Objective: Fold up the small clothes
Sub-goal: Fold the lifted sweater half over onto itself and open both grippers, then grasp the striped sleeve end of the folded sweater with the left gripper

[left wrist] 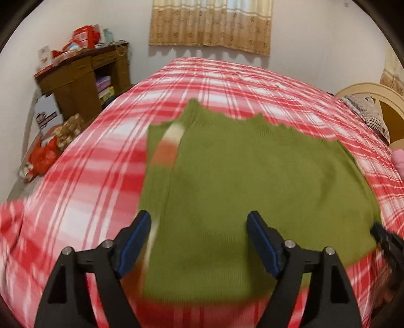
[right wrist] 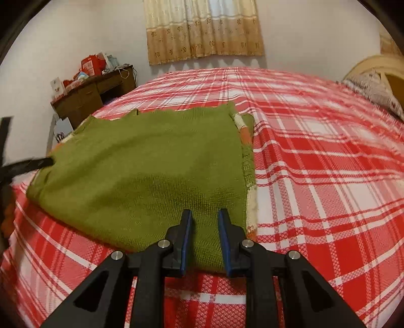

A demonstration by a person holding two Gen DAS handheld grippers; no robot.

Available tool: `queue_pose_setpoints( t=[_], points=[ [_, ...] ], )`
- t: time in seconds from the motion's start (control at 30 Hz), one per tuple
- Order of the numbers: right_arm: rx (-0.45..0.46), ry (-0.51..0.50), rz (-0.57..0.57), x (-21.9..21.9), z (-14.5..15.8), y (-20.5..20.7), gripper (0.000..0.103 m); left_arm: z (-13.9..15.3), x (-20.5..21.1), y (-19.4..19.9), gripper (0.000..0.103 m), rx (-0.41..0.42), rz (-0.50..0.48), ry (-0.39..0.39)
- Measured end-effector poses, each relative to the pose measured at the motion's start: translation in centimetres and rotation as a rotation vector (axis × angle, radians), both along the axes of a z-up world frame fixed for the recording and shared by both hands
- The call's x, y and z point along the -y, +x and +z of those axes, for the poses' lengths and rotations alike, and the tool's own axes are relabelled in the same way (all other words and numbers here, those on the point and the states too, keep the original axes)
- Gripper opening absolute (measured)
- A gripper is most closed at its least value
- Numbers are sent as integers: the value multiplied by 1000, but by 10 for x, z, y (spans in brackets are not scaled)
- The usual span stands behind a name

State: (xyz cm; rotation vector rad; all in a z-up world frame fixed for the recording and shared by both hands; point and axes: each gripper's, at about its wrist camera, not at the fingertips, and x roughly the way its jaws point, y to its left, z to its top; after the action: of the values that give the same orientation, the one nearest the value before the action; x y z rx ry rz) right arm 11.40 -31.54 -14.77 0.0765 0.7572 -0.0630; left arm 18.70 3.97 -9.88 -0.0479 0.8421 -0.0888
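A green knitted garment [left wrist: 252,181] lies flat on the red and white plaid bed [left wrist: 88,176], with a cream and orange striped edge [left wrist: 166,143] showing at its left side. My left gripper [left wrist: 199,227] is wide open just above its near left part, holding nothing. In the right wrist view the garment [right wrist: 141,171] lies to the left, its striped edge [right wrist: 250,196] on the right side. My right gripper [right wrist: 205,222] is partly open over the garment's near right corner, the cloth showing between the jaws. The left gripper's tip [right wrist: 38,162] shows at the garment's far left.
A brown wooden cabinet [left wrist: 83,83] with red boxes on top stands by the wall at the left. Bags and bundles [left wrist: 50,151] lie on the floor beside the bed. A headboard and pillow [left wrist: 371,113] are at the right. A curtain [left wrist: 212,22] hangs behind.
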Motion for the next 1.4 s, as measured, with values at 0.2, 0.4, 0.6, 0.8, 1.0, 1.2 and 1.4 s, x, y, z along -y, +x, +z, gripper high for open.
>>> queue_pose_setpoints(
  t=[0.2, 0.4, 0.6, 0.8, 1.0, 1.2, 1.4],
  points=[
    [-4, -42, -2, -8, -1, 0, 24, -16, -4, -50, 101, 49, 51, 39],
    [18, 86, -31, -22, 24, -3, 24, -27, -2, -49, 102, 19, 60, 100],
    [66, 69, 194, -113, 39, 16, 24, -24, -10, -56, 102, 28, 85, 27],
    [6, 66, 240, -127, -5, 29, 24, -14, -37, -66, 101, 38, 126, -216],
    [23, 77, 241, -124, -8, 26, 25, -17, -35, -39, 100, 46, 179, -324],
    [37, 98, 250, -121, -8, 23, 28, -18, -19, -11, 62, 57, 172, -418],
    [45, 135, 261, -117, -8, 21, 30, -25, -20, -2, 48, 40, 231, -489]
  ],
)
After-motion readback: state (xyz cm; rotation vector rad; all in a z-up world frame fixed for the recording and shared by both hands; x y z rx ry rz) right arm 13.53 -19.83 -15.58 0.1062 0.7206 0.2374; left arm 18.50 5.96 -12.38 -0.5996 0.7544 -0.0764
